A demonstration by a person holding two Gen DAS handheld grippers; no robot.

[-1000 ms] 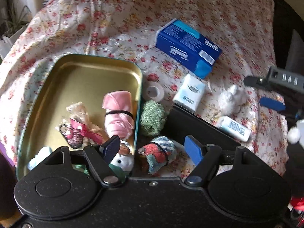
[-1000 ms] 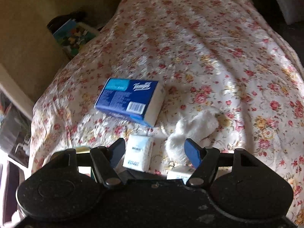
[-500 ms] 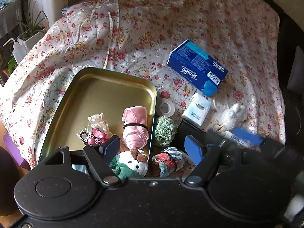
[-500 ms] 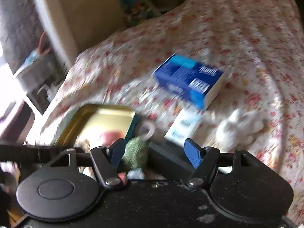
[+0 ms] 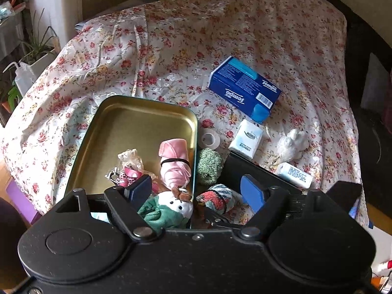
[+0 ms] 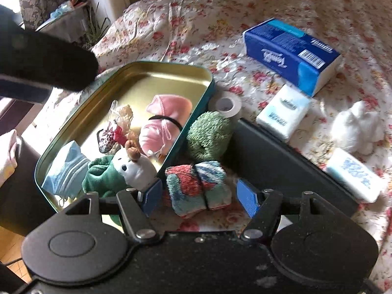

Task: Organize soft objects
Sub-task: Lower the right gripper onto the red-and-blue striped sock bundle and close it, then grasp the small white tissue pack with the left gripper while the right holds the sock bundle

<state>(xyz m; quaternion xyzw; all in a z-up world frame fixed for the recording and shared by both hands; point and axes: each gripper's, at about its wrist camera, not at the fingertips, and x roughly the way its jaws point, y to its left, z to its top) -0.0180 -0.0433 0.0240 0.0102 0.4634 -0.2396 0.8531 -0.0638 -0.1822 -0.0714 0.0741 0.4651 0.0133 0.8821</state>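
A gold tin (image 6: 169, 73) (image 5: 137, 115) on the flowered bed holds a pink rolled cloth (image 6: 164, 120), a green-and-white plush (image 6: 127, 169), a light blue cloth (image 6: 66, 169) and a small charm. Just outside its right wall lie a green knitted ball (image 6: 208, 134) (image 5: 208, 164) and a red-and-teal rolled towel (image 6: 198, 186) (image 5: 215, 199). My right gripper (image 6: 199, 197) is open, its fingers either side of the rolled towel. My left gripper (image 5: 196, 191) is open and empty, above the tin's near end.
A blue tissue box (image 5: 245, 90), a small white tissue pack (image 5: 247, 139), a tape roll (image 5: 208, 138), a white fluffy toy (image 5: 291, 144), a white tube (image 5: 294, 175) and a black flat lid (image 6: 281, 156) lie right of the tin. Plants stand left of the bed.
My right gripper swung left and down from the tissue box area to the rolled towel beside the tin. My left gripper pulled back and up, so more of the bed shows.
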